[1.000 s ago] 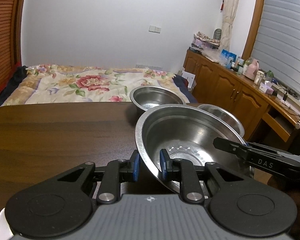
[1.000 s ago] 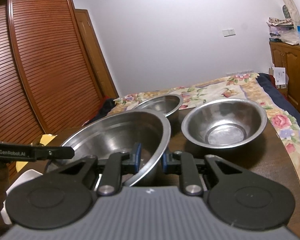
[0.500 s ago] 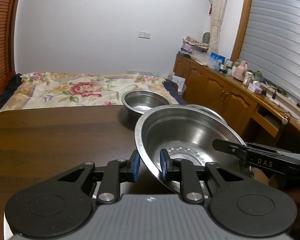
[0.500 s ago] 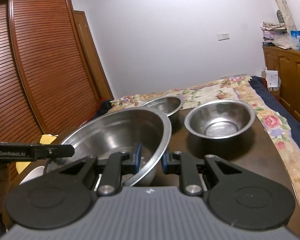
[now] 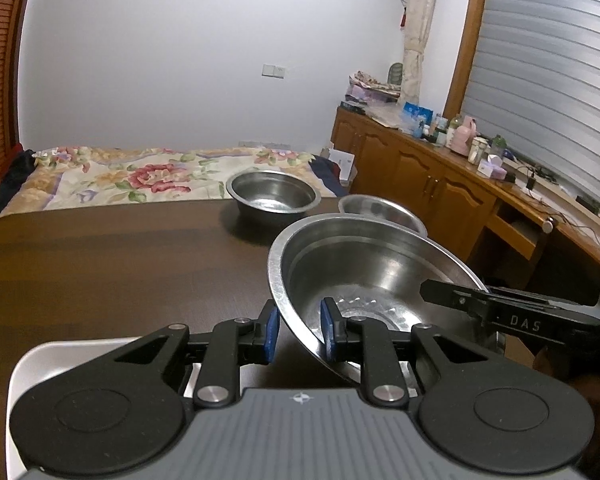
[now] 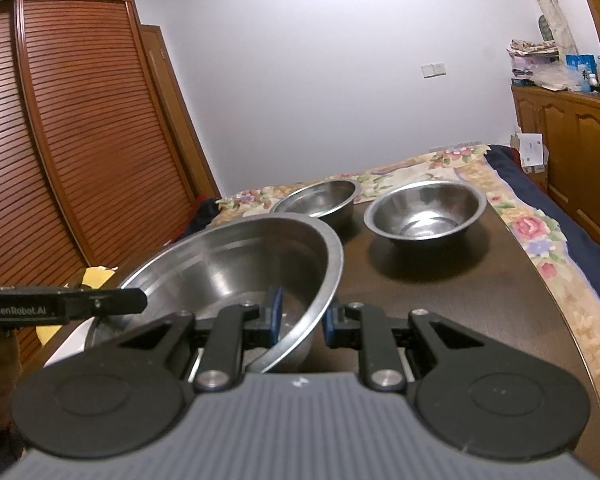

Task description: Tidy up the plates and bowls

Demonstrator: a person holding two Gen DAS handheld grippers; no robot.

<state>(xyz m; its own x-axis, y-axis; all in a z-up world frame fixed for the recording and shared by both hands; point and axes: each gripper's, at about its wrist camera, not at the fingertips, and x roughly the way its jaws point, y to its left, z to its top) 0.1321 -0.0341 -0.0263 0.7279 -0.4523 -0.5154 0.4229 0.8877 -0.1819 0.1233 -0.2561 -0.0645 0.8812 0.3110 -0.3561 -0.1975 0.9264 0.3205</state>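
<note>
In the left wrist view, the left gripper [image 5: 296, 330] is seen pinching the near rim of a large, wide, shiny stainless-steel bowl [image 5: 364, 272], one blue pad outside the wall and one inside it, with the bowl tilted and raised over the dark brown wooden counter [image 5: 100, 264]. At the far side of the large bowl, the black finger of the right gripper [image 5: 460, 300], marked "DAS", is seen reaching across the rim. Beyond the large bowl, a smaller deep steel bowl [image 5: 273, 195] is set upright on the counter near its far edge, and a second small steel bowl [image 5: 380, 210] is partly hidden just behind the large bowl's rim. A white tray edge [image 5: 72, 354] is visible below the left gripper. Past the counter, a bed with a floral cover [image 5: 140, 176] is seen. In the right wrist view, the right gripper [image 6: 300, 320] is seen clamped on the opposite rim of the large bowl [image 6: 228, 264], its blue pads on either side of the wall. At the far side of the large bowl, the left gripper's black finger [image 6: 100, 304], marked "GenRobot.AI", is seen over the rim. Behind the large bowl, the two small bowls [image 6: 318, 198] [image 6: 426, 210] are set apart on the counter [image 6: 460, 300], side by side, both upright.
</note>
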